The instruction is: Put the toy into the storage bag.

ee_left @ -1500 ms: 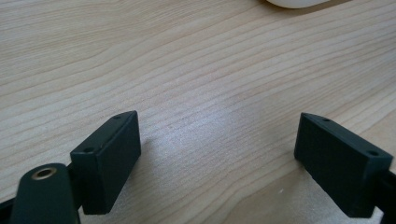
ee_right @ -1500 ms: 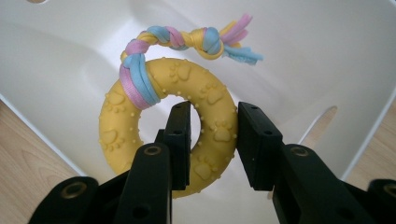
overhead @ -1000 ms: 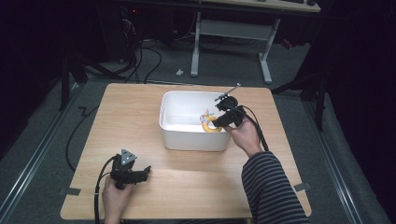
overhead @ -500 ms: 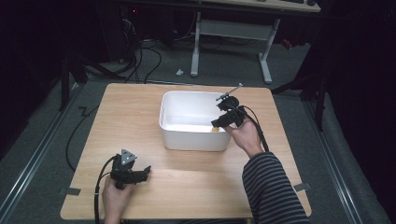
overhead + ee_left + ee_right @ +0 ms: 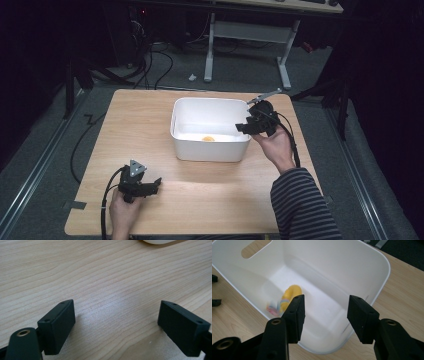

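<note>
Bright overhead light falls on the table (image 5: 150,125) amid dark surroundings, and the yellow toy (image 5: 289,296) looks motion-blurred.

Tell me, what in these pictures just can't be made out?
- What the yellow object in the white bin is: blurred in the right gripper view, partly behind a jaw of the right gripper; tiny in the high view.
- Most of the bin in the left gripper view: cut off by the top edge.
- The background beyond the table: too dark.
</note>
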The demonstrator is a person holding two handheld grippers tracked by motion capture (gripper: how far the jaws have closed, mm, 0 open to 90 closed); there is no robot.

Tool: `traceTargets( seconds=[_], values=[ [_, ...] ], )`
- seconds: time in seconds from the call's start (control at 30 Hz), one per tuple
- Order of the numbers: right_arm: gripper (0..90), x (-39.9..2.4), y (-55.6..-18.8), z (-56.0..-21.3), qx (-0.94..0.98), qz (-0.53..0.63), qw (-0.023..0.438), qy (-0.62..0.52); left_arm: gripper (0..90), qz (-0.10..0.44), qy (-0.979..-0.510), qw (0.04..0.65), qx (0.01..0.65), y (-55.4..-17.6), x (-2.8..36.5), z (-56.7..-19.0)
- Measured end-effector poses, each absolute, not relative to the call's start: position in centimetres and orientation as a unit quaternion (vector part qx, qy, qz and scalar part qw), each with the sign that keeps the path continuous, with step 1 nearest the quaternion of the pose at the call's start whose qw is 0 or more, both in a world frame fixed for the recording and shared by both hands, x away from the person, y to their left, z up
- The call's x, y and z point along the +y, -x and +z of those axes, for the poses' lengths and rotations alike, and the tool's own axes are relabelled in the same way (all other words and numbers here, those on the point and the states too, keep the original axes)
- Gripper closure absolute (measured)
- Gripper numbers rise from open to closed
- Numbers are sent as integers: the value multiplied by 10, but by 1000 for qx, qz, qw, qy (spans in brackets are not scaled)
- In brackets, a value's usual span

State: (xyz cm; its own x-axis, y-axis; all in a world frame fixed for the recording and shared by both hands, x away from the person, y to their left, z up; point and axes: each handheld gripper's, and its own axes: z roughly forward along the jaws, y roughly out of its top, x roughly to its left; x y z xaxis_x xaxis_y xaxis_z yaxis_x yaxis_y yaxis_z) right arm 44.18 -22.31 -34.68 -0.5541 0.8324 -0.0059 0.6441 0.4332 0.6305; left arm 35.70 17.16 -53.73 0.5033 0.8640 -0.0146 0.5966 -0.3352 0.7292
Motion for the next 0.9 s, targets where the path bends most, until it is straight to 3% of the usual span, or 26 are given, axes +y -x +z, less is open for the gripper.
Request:
traceTargets(
  seconds=[0.9],
  values=[
    [461,-299,-406,-344,782,337,176,-494,147,192,-794,348,460,-357,172,-537]
  ],
)
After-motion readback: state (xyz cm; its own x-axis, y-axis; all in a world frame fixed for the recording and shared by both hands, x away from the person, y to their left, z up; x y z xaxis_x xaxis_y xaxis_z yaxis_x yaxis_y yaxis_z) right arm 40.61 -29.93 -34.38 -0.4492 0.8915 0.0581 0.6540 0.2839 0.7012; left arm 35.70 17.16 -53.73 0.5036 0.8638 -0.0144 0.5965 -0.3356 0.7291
